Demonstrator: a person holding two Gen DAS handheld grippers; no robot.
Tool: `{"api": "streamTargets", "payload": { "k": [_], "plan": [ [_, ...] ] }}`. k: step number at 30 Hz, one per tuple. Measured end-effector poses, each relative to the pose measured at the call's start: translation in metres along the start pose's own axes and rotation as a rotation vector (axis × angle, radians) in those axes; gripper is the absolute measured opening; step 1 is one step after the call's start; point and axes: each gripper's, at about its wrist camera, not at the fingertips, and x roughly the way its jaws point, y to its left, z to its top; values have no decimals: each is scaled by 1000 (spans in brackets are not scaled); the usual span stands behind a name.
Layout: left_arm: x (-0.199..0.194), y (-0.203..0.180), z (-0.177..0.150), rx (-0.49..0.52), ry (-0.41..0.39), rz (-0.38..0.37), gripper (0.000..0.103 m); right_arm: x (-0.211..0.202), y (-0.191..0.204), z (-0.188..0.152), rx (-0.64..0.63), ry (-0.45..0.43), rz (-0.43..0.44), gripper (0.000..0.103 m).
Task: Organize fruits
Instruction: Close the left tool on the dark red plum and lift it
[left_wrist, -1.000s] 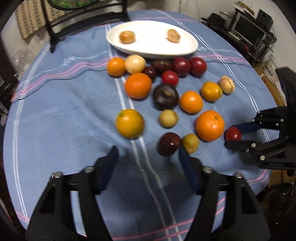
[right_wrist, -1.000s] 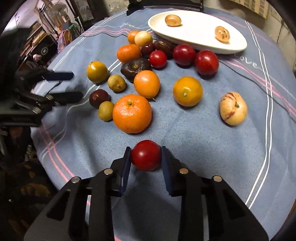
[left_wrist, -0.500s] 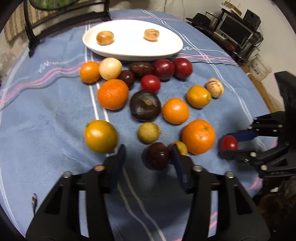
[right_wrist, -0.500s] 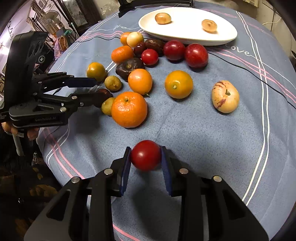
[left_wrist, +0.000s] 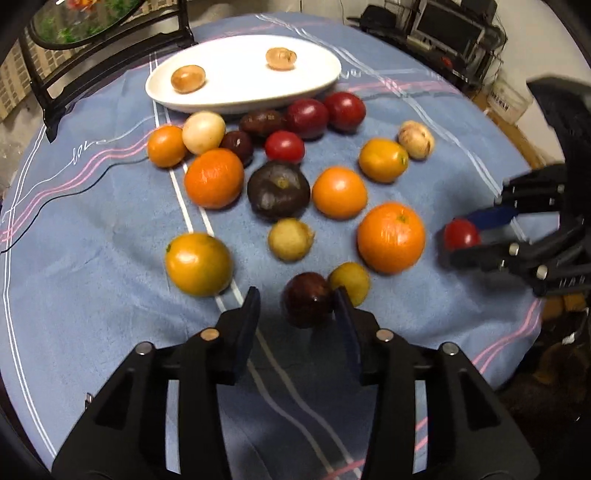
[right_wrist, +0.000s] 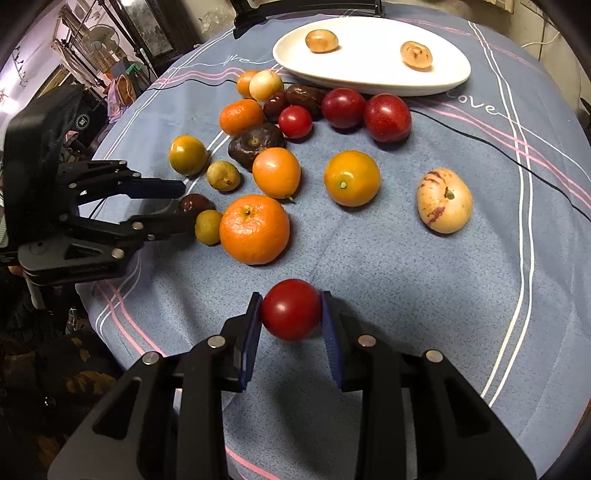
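- Fruits: loose spread on a blue cloth (left_wrist: 92, 280) with pink and white stripes, in front of a white oval plate (left_wrist: 243, 79) at the far edge.
- Plate contents: two small tan fruits, one to the left (left_wrist: 187, 78), one to the right (left_wrist: 281, 58), well apart.
- Row just before the plate: small orange (left_wrist: 166, 146), pale round fruit (left_wrist: 203, 132), two dark fruits, a cherry tomato (left_wrist: 284, 146), two red plums (left_wrist: 325, 112) side by side.
- Middle: mandarin (left_wrist: 214, 178), large dark fruit (left_wrist: 279, 190), orange fruit (left_wrist: 339, 192), yellow-orange fruit (left_wrist: 383, 160), cream fruit with purple streaks (right_wrist: 444, 200) off to the right side.
- Near side: yellow-green citrus (left_wrist: 198, 264), small tan-yellow fruit (left_wrist: 290, 239), big mandarin (left_wrist: 390, 237), small yellow fruit (left_wrist: 349, 283).
- Left gripper (left_wrist: 297, 314): jaws opening, fairly narrow; a dark plum (left_wrist: 306, 300) sits between them against the right-hand pad, with a gap to the left-hand pad. The plum touches the small yellow fruit.
- Right gripper (right_wrist: 291, 314): narrow, both blue pads pressed on a red tomato (right_wrist: 291, 309), near the cloth's front edge, apart from the other fruit.
- Cable (right_wrist: 480, 138): thin, black, lying across the cloth below the plate.
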Motion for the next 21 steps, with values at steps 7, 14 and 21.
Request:
{"api": "streamTargets", "payload": {
  "k": [7, 14, 21],
  "plan": [
    [-1, 9, 0, -7, 17, -76, 33, -2, -2, -1, 9, -1, -4, 32],
    [-17, 27, -16, -49, 5, 4, 42, -8, -8, -4, 37, -10, -4, 32],
    [-23, 25, -12, -2, -2, 60, 41, -6, -8, -3, 30, -5, 11, 32]
  ]
}}
